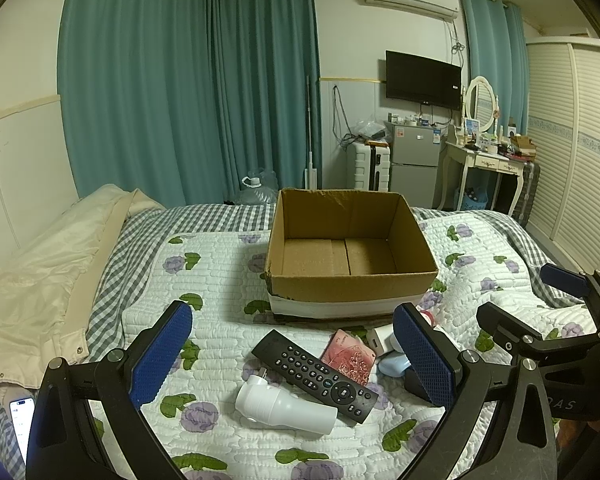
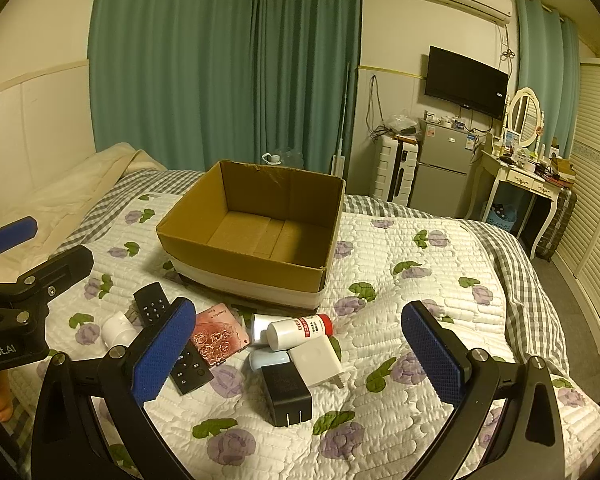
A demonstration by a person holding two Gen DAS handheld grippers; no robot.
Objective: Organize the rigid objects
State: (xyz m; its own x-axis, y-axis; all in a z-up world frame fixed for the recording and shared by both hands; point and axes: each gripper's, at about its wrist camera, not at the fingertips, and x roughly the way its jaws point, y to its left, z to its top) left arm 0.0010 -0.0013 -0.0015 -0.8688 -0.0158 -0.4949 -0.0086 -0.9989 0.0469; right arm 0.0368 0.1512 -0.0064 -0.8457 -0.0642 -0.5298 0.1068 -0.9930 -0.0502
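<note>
An empty cardboard box (image 1: 352,284) (image 2: 240,268) stands open on the bed. In front of it lie a black remote (image 1: 314,376) (image 2: 152,304), a white plug-in device (image 1: 284,406) (image 2: 118,332), a pink card (image 1: 350,356) (image 2: 218,336), a white bottle with a red cap (image 2: 300,330), a white charger (image 2: 316,360), a black charger (image 2: 286,394) and a pale blue case (image 2: 268,360) (image 1: 394,364). My left gripper (image 1: 296,356) is open above the remote. My right gripper (image 2: 300,360) is open above the chargers. Both are empty.
A floral quilt (image 1: 220,280) covers the bed. A cream duvet (image 1: 48,276) lies at the left and a phone (image 1: 20,424) at the near left edge. A fridge (image 1: 416,160), a dressing table (image 1: 484,160) and a wardrobe (image 1: 572,152) stand beyond the bed.
</note>
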